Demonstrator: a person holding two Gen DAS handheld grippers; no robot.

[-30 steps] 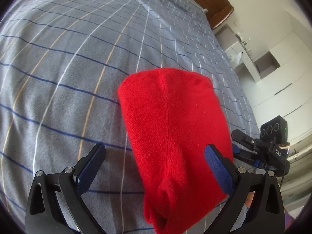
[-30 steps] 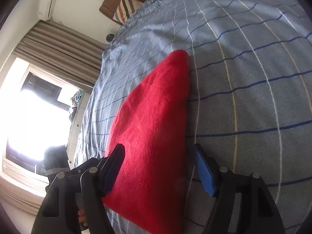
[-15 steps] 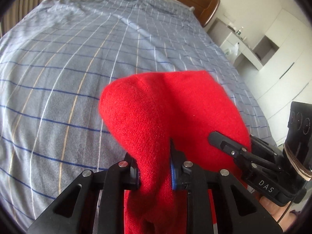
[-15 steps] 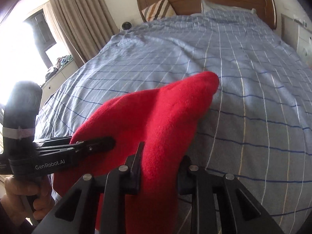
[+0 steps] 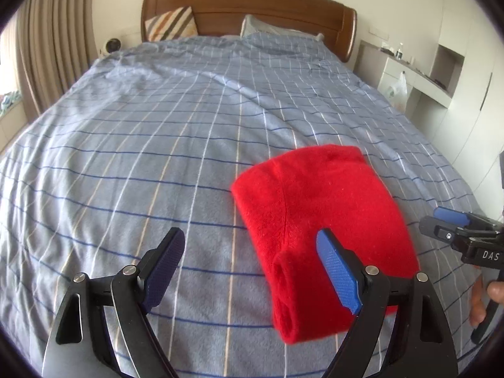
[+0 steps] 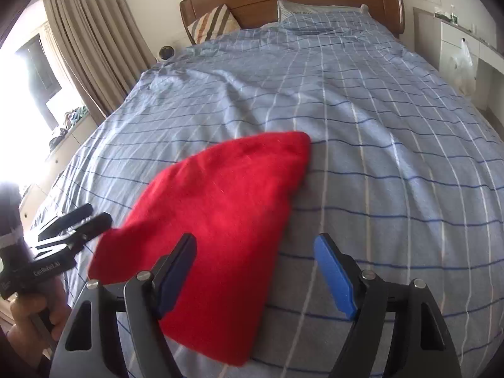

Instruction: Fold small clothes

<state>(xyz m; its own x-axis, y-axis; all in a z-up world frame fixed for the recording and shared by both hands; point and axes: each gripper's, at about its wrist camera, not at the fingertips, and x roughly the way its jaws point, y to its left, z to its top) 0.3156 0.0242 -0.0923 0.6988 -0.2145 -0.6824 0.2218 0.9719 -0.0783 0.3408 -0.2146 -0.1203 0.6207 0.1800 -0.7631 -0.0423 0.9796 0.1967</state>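
Presently, the folded red garment (image 5: 318,220) lies flat on the blue checked bed cover (image 5: 157,157), its long axis running from the near bed edge toward the headboard (image 5: 249,9), slightly slanted. Left tongs (image 5: 252,271) spread wide, gripping nothing — the garment sits ahead and to their right, behind the right-hand pad. Right tongs (image 6: 255,274) likewise spread and empty; the garment lies ahead-left, under the left-hand pad. Legible lettering — "DAS" on the right tongs' body.
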